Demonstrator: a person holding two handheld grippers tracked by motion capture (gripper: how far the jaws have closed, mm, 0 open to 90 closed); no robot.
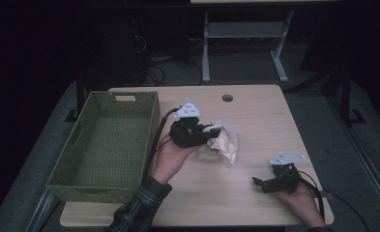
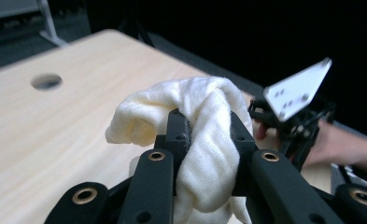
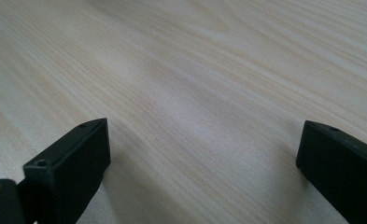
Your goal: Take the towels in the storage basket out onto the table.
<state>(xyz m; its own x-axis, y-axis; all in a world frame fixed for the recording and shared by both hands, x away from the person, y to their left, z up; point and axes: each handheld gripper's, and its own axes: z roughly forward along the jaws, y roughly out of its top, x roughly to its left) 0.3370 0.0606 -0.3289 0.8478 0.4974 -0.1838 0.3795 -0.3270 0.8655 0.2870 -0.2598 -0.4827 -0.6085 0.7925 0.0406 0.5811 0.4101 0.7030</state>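
Left tool (image 1: 211, 130): pinching a bunched cream cloth (image 1: 225, 143) between both jaws; in the left gripper view the fabric (image 2: 204, 140) bulges up and over the jaw tips.
Cloth position: ahead of the left tool, most of it trailing down onto the bench (image 1: 255, 116), only one fold clamped.
Right tool (image 1: 258, 182): spread wide, nothing between the jaws (bare wood beyond them in the right gripper view), resting low by the near right of the bench, well apart from the cloth.
Basket (image 1: 71, 181): green, woven, behind the left tool on its cable side, empty as far as can be seen.
Likely step: carrying the cloth toward the basket.
Risk, slip: grip on a soft rolled fold only; a quick swing could pull the fabric out and drop it short.
Risk, snag: hanging part likely to drag on the bench or catch the basket rim (image 1: 154, 121), leaving the cloth draped over the wall instead of inside.
Risk, cable: left tool's cable lies just beside the basket wall (could hook there on the turn).
Risk, clinging: knit could stay caught on the jaw tips after release.
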